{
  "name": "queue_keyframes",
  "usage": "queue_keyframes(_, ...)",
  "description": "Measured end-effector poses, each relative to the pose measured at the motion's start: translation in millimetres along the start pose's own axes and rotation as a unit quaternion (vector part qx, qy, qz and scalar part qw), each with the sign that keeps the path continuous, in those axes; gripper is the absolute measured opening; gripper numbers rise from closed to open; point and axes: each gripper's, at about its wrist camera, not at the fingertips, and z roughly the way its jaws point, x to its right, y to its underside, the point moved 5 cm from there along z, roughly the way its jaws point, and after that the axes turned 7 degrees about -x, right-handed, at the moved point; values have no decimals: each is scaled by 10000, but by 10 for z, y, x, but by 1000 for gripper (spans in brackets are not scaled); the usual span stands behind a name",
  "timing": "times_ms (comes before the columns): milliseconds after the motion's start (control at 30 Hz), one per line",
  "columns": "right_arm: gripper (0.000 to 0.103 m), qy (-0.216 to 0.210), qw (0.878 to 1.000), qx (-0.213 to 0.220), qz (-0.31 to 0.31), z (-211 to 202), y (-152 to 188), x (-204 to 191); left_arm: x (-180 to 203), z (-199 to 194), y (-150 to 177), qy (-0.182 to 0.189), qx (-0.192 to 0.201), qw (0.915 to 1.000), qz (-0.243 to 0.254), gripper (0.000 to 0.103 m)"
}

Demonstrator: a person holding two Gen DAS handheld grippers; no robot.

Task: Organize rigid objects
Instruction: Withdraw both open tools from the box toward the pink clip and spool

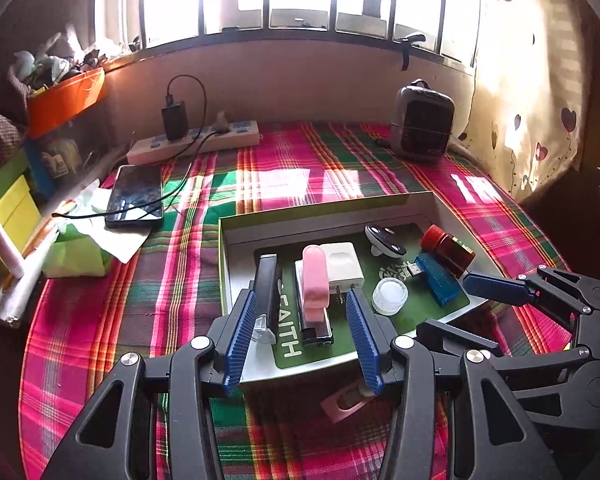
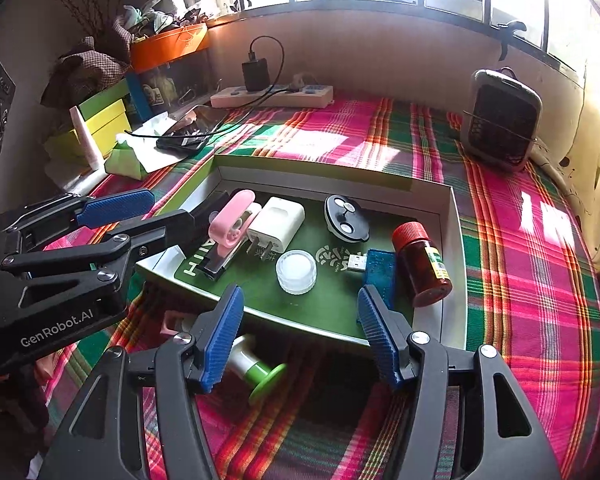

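Note:
A shallow white box with a green liner (image 1: pixel 412 308) (image 2: pixel 340 304) sits on the plaid cloth. In it lie a pink clip on a black stapler (image 1: pixel 315 280) (image 2: pixel 230 220), a white charger (image 1: pixel 344 262) (image 2: pixel 276 224), a black pen-like bar (image 1: pixel 268 284), a clear cap (image 1: pixel 390 294) (image 2: pixel 297 271), a blue USB stick (image 1: pixel 436 278) (image 2: pixel 374 268), a red-capped amber bottle (image 1: pixel 448 249) (image 2: pixel 422 264) and a black disc (image 1: pixel 385 240) (image 2: pixel 346 218). My left gripper (image 1: pixel 302 320) is open over the box's near edge, empty. My right gripper (image 2: pixel 300 320) is open and empty. A green-and-white spool (image 2: pixel 256 368) lies below it on the cloth.
A phone on a cable (image 1: pixel 136 196), a power strip (image 1: pixel 192 142), tissues (image 1: pixel 80 240) and coloured boxes (image 1: pixel 8 208) stand at the left. A small heater (image 1: pixel 422 120) (image 2: pixel 498 116) stands at the back right. A pink flat piece (image 1: pixel 344 400) lies on the cloth before the box.

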Motion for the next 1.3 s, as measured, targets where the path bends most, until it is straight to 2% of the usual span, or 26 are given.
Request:
queue_keyframes(267,61,97,9998,117,139,-169,101,-7,-198,-142,156,70,49,9995,-311,46)
queue_keyframes(533,62,208,9989,59,425,-205,253,43,-436,-137,385,148,-92,9977,-653,46)
queue_keyframes(667,62,167,9991,-41,381,-141,310,-33,-527,-81,494,247,-234,9961,-817,46)
queue_keyframes(967,65,226,9986,-135,464,9,329,-160,-626,-32,643,382,-378,9940,-948,46)
queue_keyframes(1167,67,228,9980,-195,564,75,334,-176,-594,12,667,629,-463,9926,-931,46)
queue_keyframes(1300,67,387,9967,-198,679,95,340,-129,-542,49,679,816,-566,9910,-903,46)
